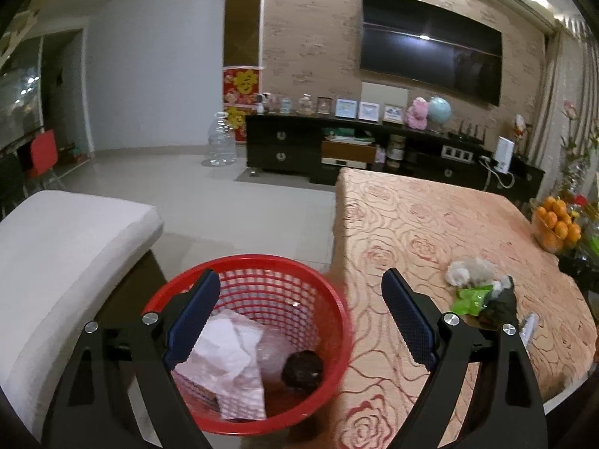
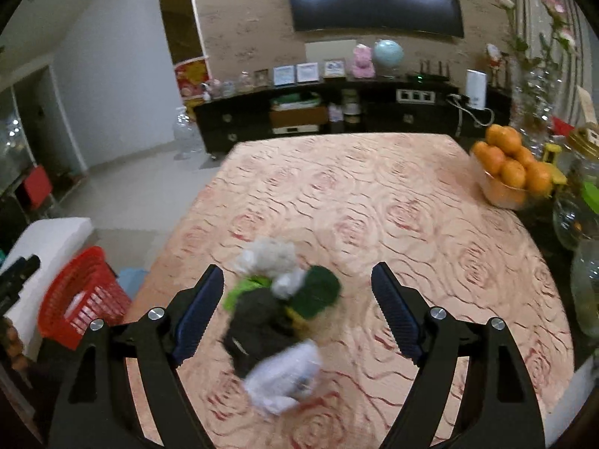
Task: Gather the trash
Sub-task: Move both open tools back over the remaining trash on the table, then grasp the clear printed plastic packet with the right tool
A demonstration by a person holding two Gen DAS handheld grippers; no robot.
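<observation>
Rose-cloth table (image 2: 374, 194) | trash pile (image 2: 279, 310) runs lengthwise toward camera | both grippers (image 1: 299, 318) (image 2: 297, 310) wide, empty

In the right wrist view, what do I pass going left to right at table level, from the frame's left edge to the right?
Red trash basket → left finger of the right gripper → trash pile on the table → right finger → bowl of oranges.
</observation>
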